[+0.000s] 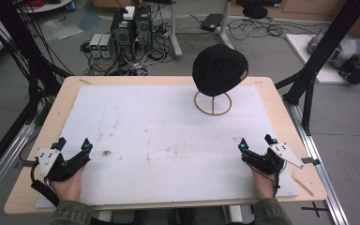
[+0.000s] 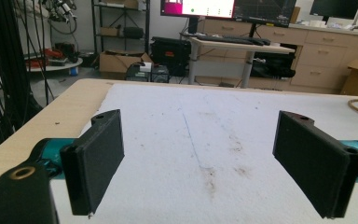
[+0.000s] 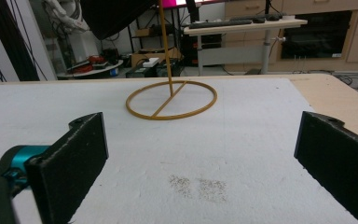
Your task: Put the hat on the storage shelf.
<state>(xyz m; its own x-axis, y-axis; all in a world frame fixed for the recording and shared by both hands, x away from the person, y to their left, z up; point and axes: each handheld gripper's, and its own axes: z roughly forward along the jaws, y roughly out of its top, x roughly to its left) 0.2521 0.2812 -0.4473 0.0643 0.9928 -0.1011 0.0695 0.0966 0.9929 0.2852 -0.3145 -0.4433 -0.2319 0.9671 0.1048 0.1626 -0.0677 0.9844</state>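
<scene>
We hold our 2 grippers wide open and empty at the near edge, and the black cap [image 1: 219,69] on its wooden stand [image 1: 213,103] sits ahead, far nearer our right gripper [image 1: 256,143] than our left gripper [image 1: 73,144].

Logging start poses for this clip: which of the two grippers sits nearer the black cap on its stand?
The right gripper. The black cap on its stand is at the table's far right, straight ahead of it; the left gripper sits across the white mat.
</scene>
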